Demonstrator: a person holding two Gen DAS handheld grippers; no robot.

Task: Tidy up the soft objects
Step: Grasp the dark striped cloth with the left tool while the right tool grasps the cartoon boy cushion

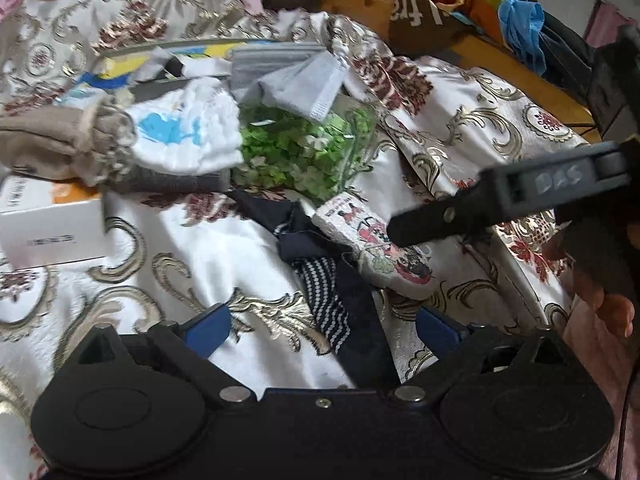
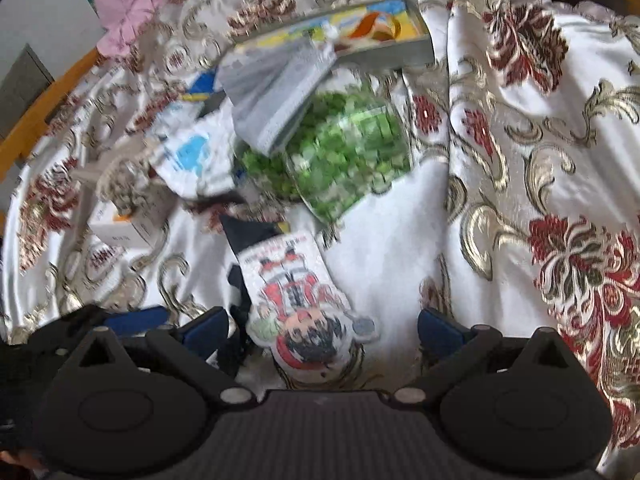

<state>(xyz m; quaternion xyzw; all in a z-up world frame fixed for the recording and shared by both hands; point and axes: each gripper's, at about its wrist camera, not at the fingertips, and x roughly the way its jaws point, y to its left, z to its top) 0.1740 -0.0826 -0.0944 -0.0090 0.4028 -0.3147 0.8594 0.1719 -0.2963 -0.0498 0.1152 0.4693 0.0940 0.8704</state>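
A white sock with a red cartoon figure (image 1: 376, 240) lies on the patterned bedspread, beside a dark navy striped sock (image 1: 332, 304). My left gripper (image 1: 324, 326) is open just above the navy sock. My right gripper (image 2: 324, 328) is open, its blue fingers either side of the cartoon sock (image 2: 304, 308); its black finger (image 1: 440, 220) also reaches over that sock in the left wrist view. Further back lie a white sock with a blue print (image 1: 184, 136), a beige sock (image 1: 52, 144) and a grey cloth (image 1: 296, 84).
A clear bag of green pieces (image 1: 304, 148) lies mid-bed, also in the right wrist view (image 2: 348, 148). A white box (image 1: 48, 220) sits at left. A colourful flat box (image 2: 360, 32) lies behind. A wooden bed frame (image 1: 500, 56) with clutter is at right.
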